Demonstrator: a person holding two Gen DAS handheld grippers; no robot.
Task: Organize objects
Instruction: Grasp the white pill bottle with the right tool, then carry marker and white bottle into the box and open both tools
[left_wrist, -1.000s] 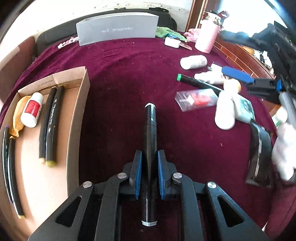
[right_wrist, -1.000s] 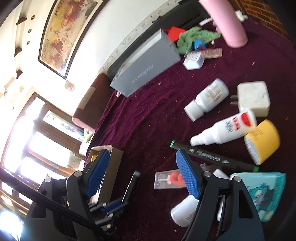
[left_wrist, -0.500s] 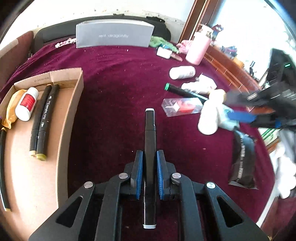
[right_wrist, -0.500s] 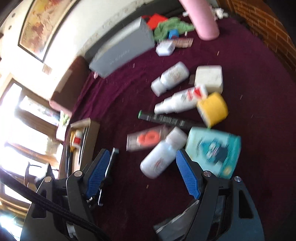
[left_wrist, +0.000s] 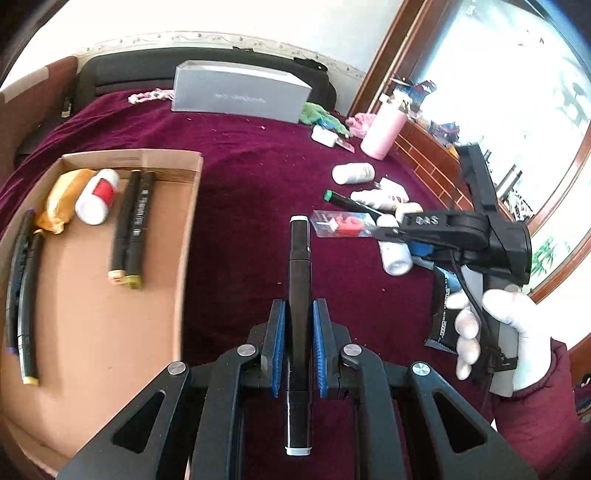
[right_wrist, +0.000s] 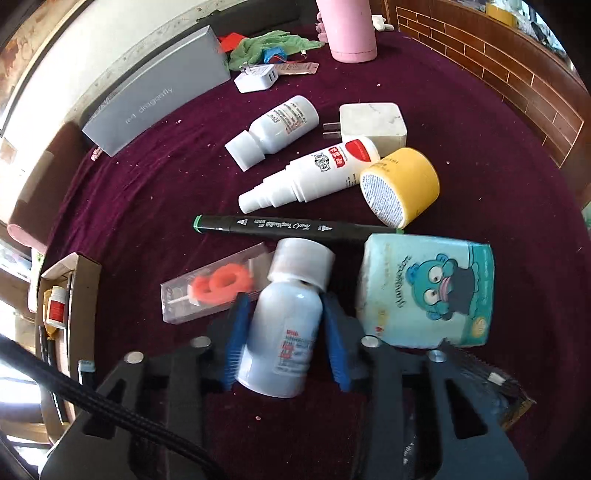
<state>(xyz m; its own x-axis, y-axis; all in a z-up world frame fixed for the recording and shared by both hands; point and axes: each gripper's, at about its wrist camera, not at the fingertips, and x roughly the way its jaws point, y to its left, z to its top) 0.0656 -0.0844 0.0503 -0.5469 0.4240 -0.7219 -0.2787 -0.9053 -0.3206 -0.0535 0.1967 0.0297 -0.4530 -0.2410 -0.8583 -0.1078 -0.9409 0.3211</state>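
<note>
My left gripper (left_wrist: 298, 339) is shut on a black marker (left_wrist: 298, 266) with a white cap, held over the maroon cloth right of the cardboard tray (left_wrist: 110, 332). The tray holds several black markers (left_wrist: 133, 221), a small white bottle (left_wrist: 98, 195) and a yellow packet. My right gripper (right_wrist: 282, 339) has its blue pads against both sides of a white bottle (right_wrist: 284, 325) lying on the cloth. The right gripper also shows in the left wrist view (left_wrist: 424, 236). A green-capped marker (right_wrist: 295, 225) lies just beyond the bottle.
Around the bottle lie a clear packet with a red piece (right_wrist: 214, 291), a teal tissue pack (right_wrist: 428, 291), a yellow-capped jar (right_wrist: 402, 184), a spray bottle (right_wrist: 310, 173), another white bottle (right_wrist: 273, 129) and chargers. A grey box (right_wrist: 155, 92) and pink flask (right_wrist: 351, 29) stand at the back.
My right gripper swung down to the table and closed around the white bottle. My left gripper still holds the marker and has moved back slightly near the tray.
</note>
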